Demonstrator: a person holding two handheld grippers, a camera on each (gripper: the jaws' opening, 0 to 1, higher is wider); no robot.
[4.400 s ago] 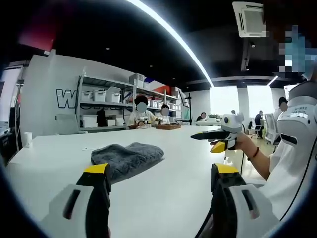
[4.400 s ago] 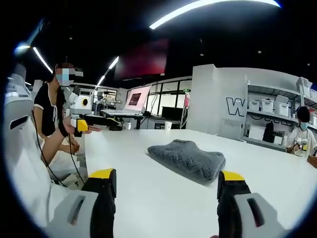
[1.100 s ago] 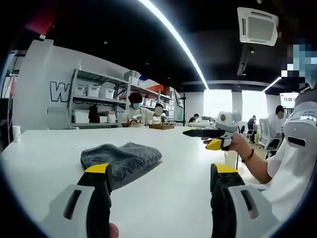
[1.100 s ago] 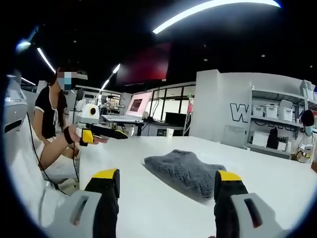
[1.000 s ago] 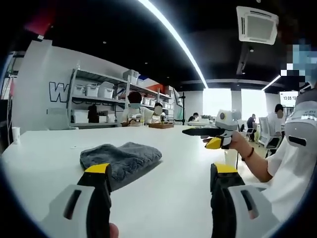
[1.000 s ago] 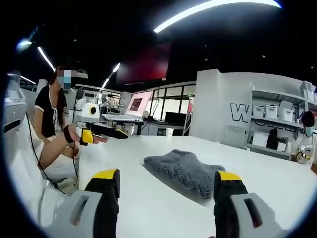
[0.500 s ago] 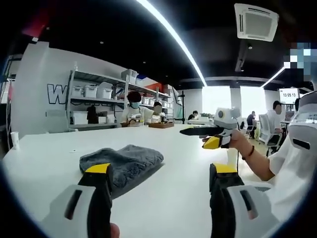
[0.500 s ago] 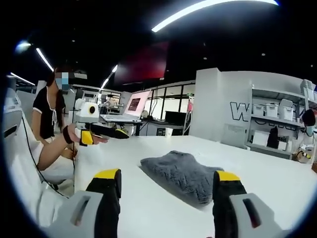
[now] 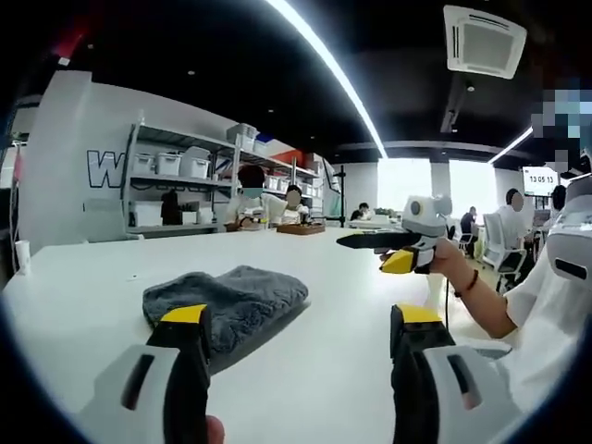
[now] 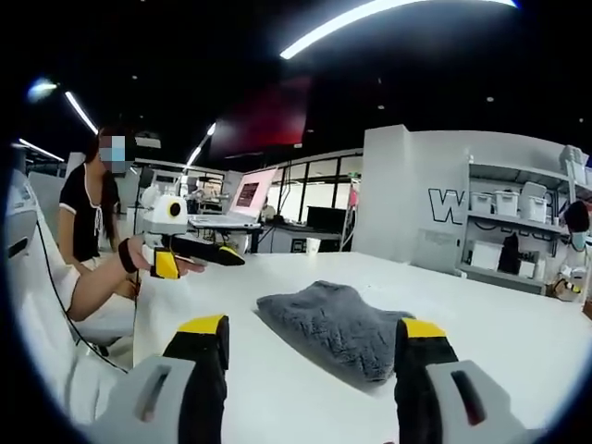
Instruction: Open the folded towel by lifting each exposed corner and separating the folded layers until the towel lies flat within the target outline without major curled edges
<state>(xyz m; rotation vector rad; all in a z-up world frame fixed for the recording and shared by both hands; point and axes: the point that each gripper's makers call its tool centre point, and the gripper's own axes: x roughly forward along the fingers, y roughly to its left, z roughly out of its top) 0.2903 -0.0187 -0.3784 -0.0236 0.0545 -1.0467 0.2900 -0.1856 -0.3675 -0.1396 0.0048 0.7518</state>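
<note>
Item 1, towel [image 9: 227, 301]: grey, plush, lying folded in a thick bundle on the white tabletop [image 9: 333, 351], well apart from both tools. No target outline is making itself out on the surface in either view.

Item 2, left gripper [image 9: 289, 319]: hovering above the tabletop with jaws standing wide apart and nothing between them; the towel is sitting beyond and beside its left jaw. In the right gripper view the same tool [image 10: 199, 250] is showing held in the person's hand, pointing across the tabletop.

Item 3, right gripper [image 10: 310, 328]: likewise spread wide and carrying nothing, facing the towel [image 10: 333, 328] from the opposite side. In the left gripper view it [image 9: 393, 245] is hanging in the air over the far edge of the tabletop.

Item 4, surroundings: shelving with white bins [image 9: 176, 166] and seated people at the far end of the room.

Stage, by judgement: approach only; no corner is yet lifted.

Risks, by judgement: the pile is thick, so a jaw closing on a corner is likely catching several layers at once and dragging the whole bundle instead of parting it. The smooth tabletop is offering little friction, so a one-sided pull is apt to be sliding the towel. Releasing early is risking curled edges.
</note>
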